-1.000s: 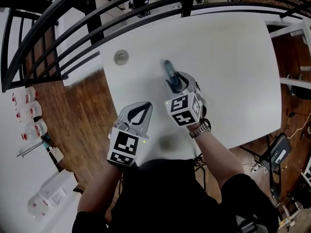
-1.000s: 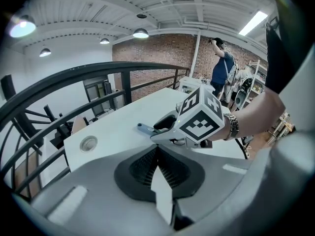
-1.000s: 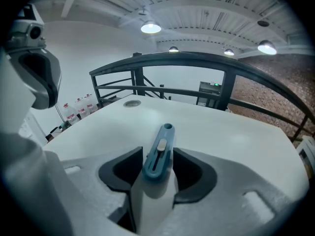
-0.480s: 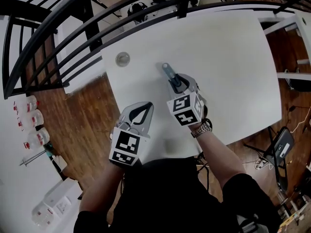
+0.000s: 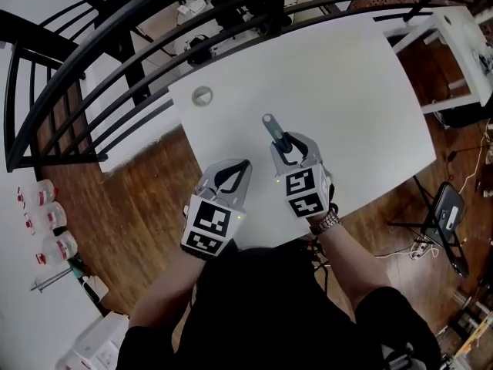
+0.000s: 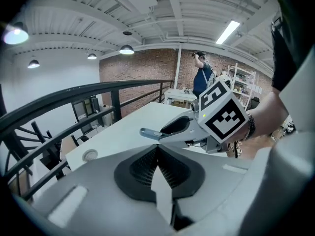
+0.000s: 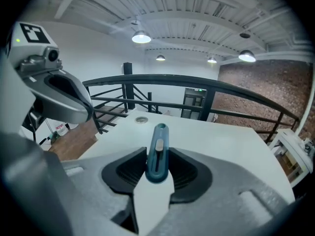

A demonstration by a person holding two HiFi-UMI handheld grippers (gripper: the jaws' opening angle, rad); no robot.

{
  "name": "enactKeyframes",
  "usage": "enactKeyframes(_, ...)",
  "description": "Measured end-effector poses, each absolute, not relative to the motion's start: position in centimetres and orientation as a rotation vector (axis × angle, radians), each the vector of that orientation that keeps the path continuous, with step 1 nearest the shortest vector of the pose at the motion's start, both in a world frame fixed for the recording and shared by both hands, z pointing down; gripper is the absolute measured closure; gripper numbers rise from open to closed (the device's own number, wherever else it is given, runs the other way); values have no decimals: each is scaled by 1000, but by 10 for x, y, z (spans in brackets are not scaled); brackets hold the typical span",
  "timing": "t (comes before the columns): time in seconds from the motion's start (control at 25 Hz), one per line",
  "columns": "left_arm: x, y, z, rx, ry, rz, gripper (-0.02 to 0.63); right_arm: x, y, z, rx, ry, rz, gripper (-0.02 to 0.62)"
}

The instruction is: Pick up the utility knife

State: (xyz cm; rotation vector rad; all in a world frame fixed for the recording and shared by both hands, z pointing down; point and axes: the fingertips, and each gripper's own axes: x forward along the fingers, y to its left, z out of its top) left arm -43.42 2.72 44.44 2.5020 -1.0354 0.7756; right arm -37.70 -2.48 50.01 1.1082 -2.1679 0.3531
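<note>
The blue-grey utility knife [image 5: 270, 125] sticks out forward from my right gripper [image 5: 286, 142], which is shut on its rear half over the white table [image 5: 370, 91]. In the right gripper view the knife [image 7: 158, 146] sits pinched between the dark pads and points toward the table's far side. My left gripper [image 5: 243, 166] hovers at the table's near edge, just left of the right one, shut with nothing in it. The left gripper view shows its own tips [image 6: 158, 149] meeting, and beyond them the right gripper with the knife [image 6: 149, 132].
A small round disc [image 5: 202, 95] lies near the table's far left corner. A black railing [image 5: 115, 21] curves behind the table. A chair [image 5: 447, 222] stands on the wooden floor to the right, and bottles [image 5: 46, 222] lie at the far left.
My right gripper's jaws have closed on the knife. Both grippers keep much the same places relative to each other, while the head view has shifted over the table.
</note>
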Motion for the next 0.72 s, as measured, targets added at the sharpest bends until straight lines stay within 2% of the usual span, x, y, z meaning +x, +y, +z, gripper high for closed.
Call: enactKeyframes(0.72, -474, 105, 377, 2707, -972, 615, 589, -407, 97, 387, 1329, -2170, 271, 465)
